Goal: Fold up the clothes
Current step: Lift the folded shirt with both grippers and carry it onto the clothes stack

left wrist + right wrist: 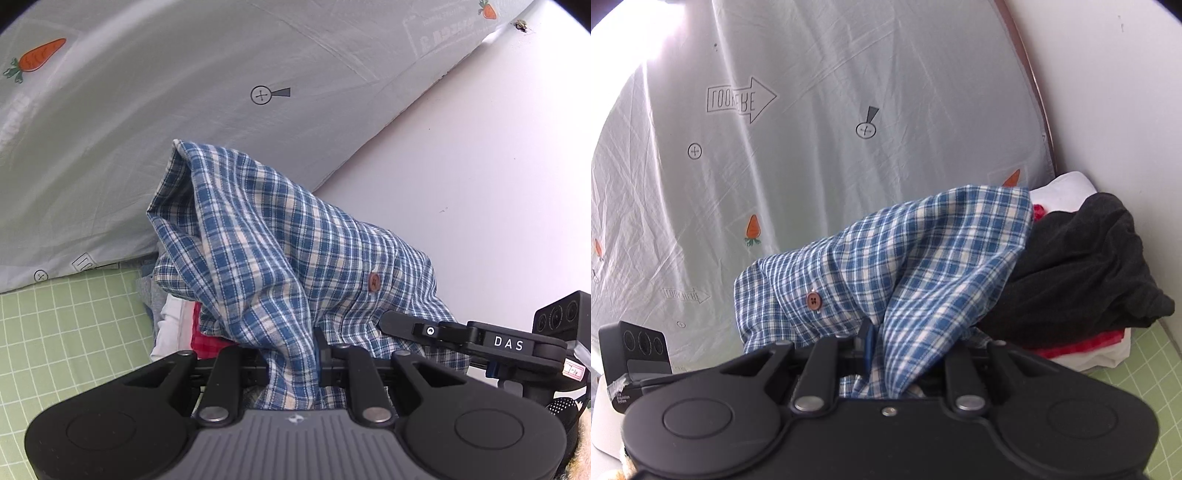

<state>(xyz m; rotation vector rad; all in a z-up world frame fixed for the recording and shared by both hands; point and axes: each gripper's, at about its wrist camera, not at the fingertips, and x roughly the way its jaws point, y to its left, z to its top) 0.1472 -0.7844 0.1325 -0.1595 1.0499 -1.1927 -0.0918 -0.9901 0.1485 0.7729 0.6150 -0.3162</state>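
Both my grippers pinch the blue plaid shirt, held up in front of a pale printed sheet.

My left gripper (291,363) has its fingers closed on a bunch of the plaid shirt (258,251), which rises in a peak through the middle of the left wrist frame, a brown button (374,283) showing at centre right. My right gripper (886,354) clamps the same shirt (905,258) at lower centre of its frame. To the right there, a dark garment (1082,266) tops a pile with red cloth (1082,345) and white cloth (1067,188). Green gridded mat (55,332) fills the lower left of the left view. Behind everything hangs a pale sheet (812,147) printed with carrots, and a white wall (480,184) sits at right.
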